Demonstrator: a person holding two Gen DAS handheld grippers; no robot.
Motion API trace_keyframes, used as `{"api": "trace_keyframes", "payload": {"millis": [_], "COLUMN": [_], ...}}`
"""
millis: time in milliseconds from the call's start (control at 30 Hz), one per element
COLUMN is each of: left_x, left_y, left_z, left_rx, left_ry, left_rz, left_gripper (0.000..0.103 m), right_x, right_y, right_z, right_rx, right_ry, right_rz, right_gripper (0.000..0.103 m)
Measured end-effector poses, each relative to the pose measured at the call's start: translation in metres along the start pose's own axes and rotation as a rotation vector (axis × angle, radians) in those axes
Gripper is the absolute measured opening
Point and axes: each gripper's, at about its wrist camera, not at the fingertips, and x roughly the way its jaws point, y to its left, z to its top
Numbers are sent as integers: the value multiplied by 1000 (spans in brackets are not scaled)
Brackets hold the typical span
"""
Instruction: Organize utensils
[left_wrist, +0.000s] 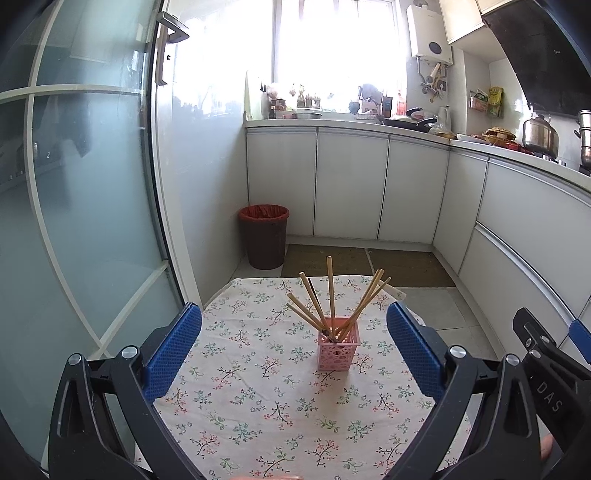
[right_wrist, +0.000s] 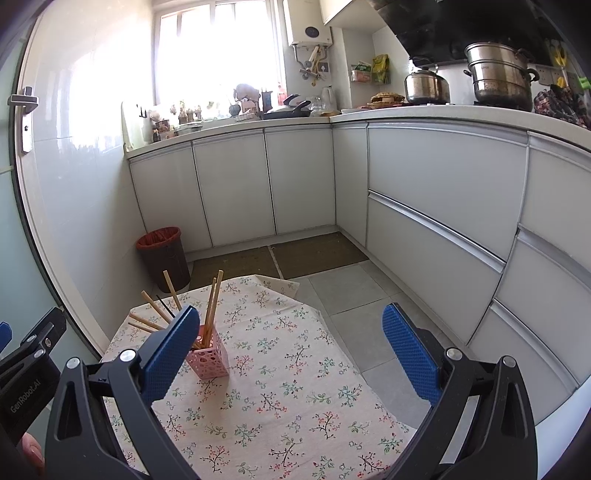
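Note:
A pink perforated holder (left_wrist: 338, 348) stands upright on the floral tablecloth (left_wrist: 258, 398) and holds several wooden chopsticks (left_wrist: 330, 291) that fan outward. My left gripper (left_wrist: 294, 349) is open and empty, with the holder between its blue pads and further ahead. In the right wrist view the same holder (right_wrist: 208, 360) and chopsticks (right_wrist: 212, 306) stand at the left, partly hidden behind the left pad. My right gripper (right_wrist: 290, 349) is open and empty, above the cloth to the right of the holder. Its black body also shows in the left wrist view (left_wrist: 546, 373).
A brown bin with a red liner (left_wrist: 263, 236) stands on the floor beyond the table. White kitchen cabinets (left_wrist: 351, 184) run along the back and right. A frosted glass door (left_wrist: 81, 206) is at the left. Steel pots (right_wrist: 498, 75) sit on the counter.

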Motion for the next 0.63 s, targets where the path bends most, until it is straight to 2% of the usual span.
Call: {"api": "trace_keyframes", "payload": {"millis": [300,633], "left_x": [1,3], "left_y": [-5,-3], "left_z": [-1,1], "left_rx": [20,3], "left_ry": [-19,7], "left_rz": [-5,-8], "left_gripper": [94,96], "right_x": [2,2], "right_y": [-2,-4], "right_z": [0,-1], "right_rx": [6,10], "right_ry": [8,11], "right_rz": [1,2], "right_gripper": [97,97]}}
